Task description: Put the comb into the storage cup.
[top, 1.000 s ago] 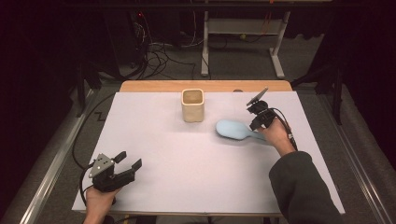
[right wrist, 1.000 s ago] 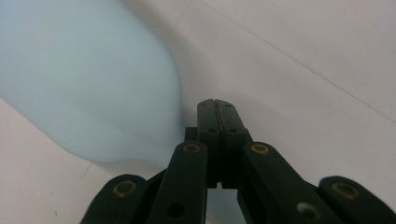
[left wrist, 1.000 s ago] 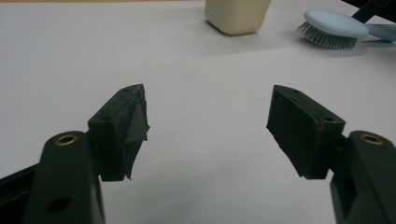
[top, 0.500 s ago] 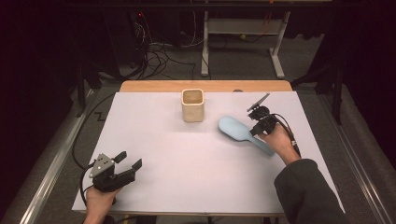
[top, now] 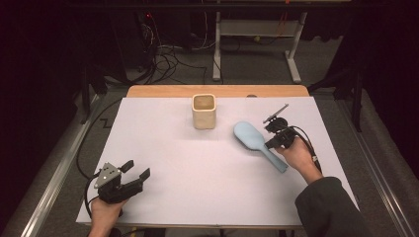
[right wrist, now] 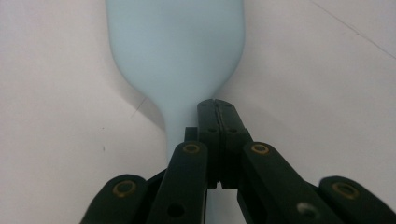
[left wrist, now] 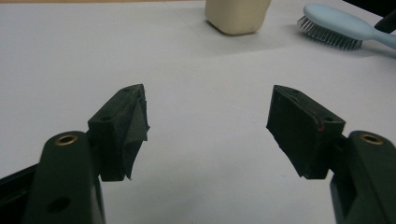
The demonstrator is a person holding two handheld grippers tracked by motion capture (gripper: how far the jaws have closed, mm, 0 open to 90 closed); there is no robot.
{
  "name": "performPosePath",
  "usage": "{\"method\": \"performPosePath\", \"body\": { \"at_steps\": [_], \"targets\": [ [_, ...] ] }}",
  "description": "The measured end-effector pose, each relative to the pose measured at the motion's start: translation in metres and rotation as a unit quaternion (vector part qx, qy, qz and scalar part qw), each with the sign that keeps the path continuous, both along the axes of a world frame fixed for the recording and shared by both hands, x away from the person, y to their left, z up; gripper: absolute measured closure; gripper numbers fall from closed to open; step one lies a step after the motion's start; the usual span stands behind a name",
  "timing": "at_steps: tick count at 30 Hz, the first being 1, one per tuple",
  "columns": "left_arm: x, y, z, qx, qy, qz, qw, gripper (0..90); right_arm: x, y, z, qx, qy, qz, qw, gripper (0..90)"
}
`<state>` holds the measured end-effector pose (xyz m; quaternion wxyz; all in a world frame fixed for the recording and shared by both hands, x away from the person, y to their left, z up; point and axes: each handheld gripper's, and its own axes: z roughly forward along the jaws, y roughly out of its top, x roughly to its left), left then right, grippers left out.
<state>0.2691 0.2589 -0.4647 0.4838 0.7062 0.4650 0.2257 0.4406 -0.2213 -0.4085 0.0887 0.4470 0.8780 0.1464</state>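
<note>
One light-blue brush [top: 254,142] right of centre; right hand-held gripper [right wrist: 215,105] closed, tips above its handle, grip unclear; left hand-held gripper [top: 136,173] open, empty, lower left.

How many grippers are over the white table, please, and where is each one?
2. The left gripper sits at the table's near left corner, jaws open and empty. The right gripper is at the right side, jaws shut, above the blue brush's handle.

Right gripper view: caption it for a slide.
Shut right gripper resting over the neck of a pale blue hairbrush lying on the white table.
</note>
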Motion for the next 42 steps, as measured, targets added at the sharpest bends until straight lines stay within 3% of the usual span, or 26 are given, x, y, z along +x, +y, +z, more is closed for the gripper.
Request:
{"method": "performPosePath", "body": {
  "at_steps": [18, 21, 24, 31, 42],
  "targets": [
    [-0.001, 0.0, 0.0, 0.0, -0.001, 0.0, 1.0, 29.7, -0.019, 0.0, 0.005, 0.019, -0.014, 0.008, 0.9997, 90.0],
    [-0.001, 0.0, 0.0, 0.0, -0.001, 0.0, 1.0, 29.7, -0.02, 0.001, 0.005, 0.026, -0.016, 0.007, 0.9995, 86.8],
    [-0.001, 0.0, 0.0, 0.0, -0.001, 0.0, 1.0, 29.7, -0.022, 0.003, 0.006, 0.029, -0.017, -0.002, 0.9994, 77.2],
    [-0.001, 0.0, 0.0, 0.0, -0.001, 0.0, 1.0, 29.7, -0.021, 0.005, -0.004, 0.019, -0.012, -0.002, 0.9997, 64.2],
    [-0.001, -0.001, 0.0, 0.001, -0.001, 0.0, 1.0, 29.7, -0.014, 0.011, -0.018, 0.001, 0.005, -0.01, 0.9999, 63.1]
  ]
}}
